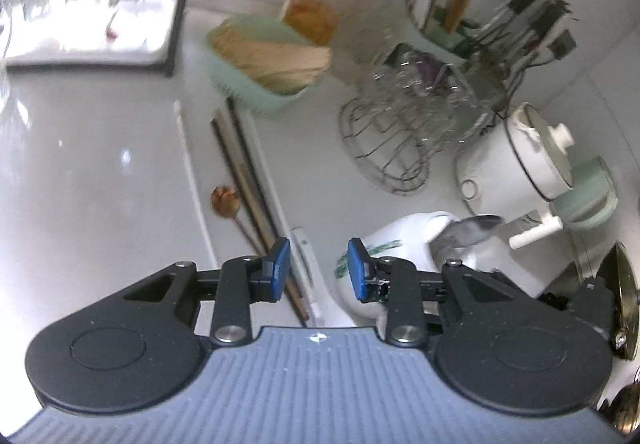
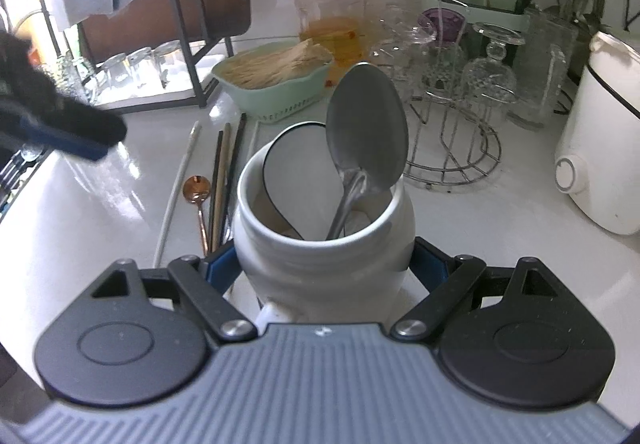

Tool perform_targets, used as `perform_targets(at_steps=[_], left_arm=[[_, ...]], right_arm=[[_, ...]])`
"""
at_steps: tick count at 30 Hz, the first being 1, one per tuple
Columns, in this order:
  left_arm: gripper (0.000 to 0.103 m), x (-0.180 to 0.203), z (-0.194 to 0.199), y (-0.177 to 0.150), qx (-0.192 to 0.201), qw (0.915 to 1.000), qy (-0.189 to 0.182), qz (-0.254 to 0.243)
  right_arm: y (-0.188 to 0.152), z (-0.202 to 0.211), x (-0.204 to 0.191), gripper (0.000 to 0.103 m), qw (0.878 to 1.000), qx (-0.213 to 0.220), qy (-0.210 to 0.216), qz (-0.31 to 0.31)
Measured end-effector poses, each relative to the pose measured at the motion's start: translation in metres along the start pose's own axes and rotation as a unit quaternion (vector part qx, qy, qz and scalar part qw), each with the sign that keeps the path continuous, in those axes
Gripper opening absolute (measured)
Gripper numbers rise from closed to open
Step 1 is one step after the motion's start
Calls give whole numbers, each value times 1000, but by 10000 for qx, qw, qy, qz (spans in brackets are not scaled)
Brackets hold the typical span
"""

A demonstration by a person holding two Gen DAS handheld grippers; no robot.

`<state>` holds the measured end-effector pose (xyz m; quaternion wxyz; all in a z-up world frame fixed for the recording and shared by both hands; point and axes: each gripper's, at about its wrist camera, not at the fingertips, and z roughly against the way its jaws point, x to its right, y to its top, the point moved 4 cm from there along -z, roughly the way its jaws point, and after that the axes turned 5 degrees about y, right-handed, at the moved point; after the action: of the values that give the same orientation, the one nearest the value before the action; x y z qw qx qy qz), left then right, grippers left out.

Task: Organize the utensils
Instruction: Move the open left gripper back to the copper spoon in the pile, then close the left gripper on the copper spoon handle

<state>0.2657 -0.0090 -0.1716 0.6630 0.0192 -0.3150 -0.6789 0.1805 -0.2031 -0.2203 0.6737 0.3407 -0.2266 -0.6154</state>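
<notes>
A white ceramic utensil jar (image 2: 320,256) stands on the white counter, and my right gripper (image 2: 320,268) is shut on its body. Inside it stand a large steel spoon (image 2: 366,136) and a flat grey spatula (image 2: 300,180). In the left wrist view the jar (image 1: 400,244) is just right of my left gripper (image 1: 318,270), which is open and empty above the counter. Loose on the counter lie a copper spoon (image 1: 226,200), several chopsticks (image 1: 244,172) and a white utensil (image 1: 306,268). In the right wrist view they lie left of the jar: the copper spoon (image 2: 197,190), the chopsticks (image 2: 224,172).
A mint basket (image 2: 276,92) of wooden sticks and a red-lidded plastic jar (image 2: 330,16) stand behind. A wire rack (image 2: 452,148) with glassware is on the right, beside a white cooker (image 2: 600,148). A black-framed rack with glasses (image 2: 132,72) stands at the left.
</notes>
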Motion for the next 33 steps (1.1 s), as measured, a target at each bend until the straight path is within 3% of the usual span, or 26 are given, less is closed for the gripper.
perform_targets(at_steps=[9,11,15,23,29,33], left_arm=[[36,-38,-51,0,-64,9992,359,160],[36,-44,-62,3,1,9988,484,26],[35,-48,-81,11,146,9985,397,-361],[35,-45,-112,23,209,9896,711,-1237],[35,-50,-121,28,74,9896,630,-1289],[35,-53,-121,33,-193,9929,579,-1024]], right_arm=[[1,2,3,91,9999,-129,-78,-19],[1,1,3,91,9999,-139,-83,-44],[1,1,2,91,9998,-142,-98,-66],[-1,1,2,91,9999,-83,-95,-62],[-1,2,2,91,9999,-85,-95,-88],[-1,2,2,91,9999,-67,-96,-96]])
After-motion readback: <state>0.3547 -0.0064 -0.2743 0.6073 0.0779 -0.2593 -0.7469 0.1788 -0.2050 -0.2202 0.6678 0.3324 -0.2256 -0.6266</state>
